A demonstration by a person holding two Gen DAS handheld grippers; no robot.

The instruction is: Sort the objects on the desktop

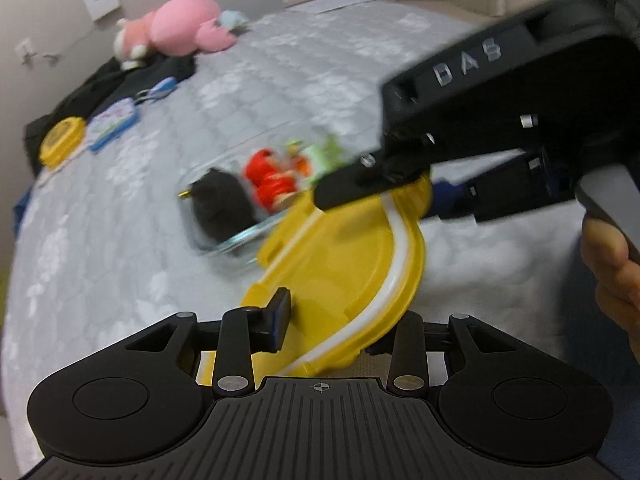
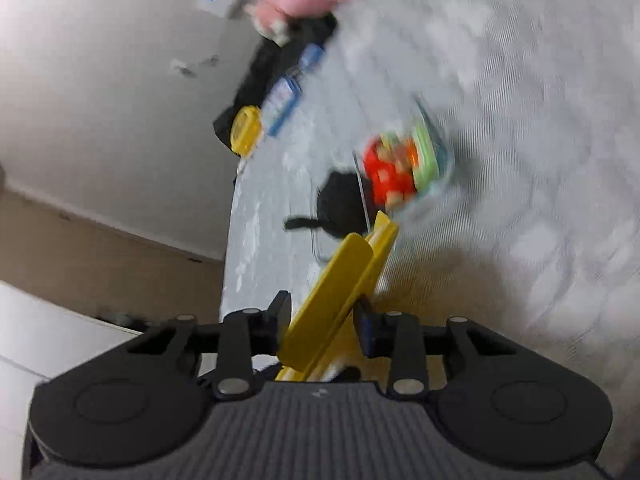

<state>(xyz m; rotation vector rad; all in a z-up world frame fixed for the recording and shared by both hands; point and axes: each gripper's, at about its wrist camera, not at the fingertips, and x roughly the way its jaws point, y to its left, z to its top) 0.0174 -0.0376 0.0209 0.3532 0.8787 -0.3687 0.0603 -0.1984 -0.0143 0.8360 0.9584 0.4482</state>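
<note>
Gripping one edge of a yellow lid (image 1: 340, 280), the left tool (image 1: 332, 320) has its near finger (image 1: 280, 312) pressed on the lid's inner face, with the other finger mostly hidden behind the rim. The right tool (image 2: 324, 320) clamps the same lid (image 2: 340, 292) from the opposite side; in its own view the lid stands edge-on between both pads, and in the left wrist view that tool (image 1: 372, 184) reaches in from the right, closed on the lid's far rim. A hand (image 1: 612, 272) shows at the right border, wrapped round the right tool's handle.

Held between both tools, the lid hangs tilted above a grey quilted bed (image 1: 280, 80), its white seal strip facing up. Just beyond it sits a clear glass container (image 1: 224, 236) holding a black object (image 1: 220, 204), a red toy (image 1: 272, 184) and something green (image 1: 328, 152); blur hides finer detail.

Farther off, near the bed's edge, lie a small yellow box (image 1: 64, 140), a blue-rimmed case (image 1: 112, 124), dark cloth (image 1: 100, 84) and a pink plush toy (image 1: 180, 24).
</note>
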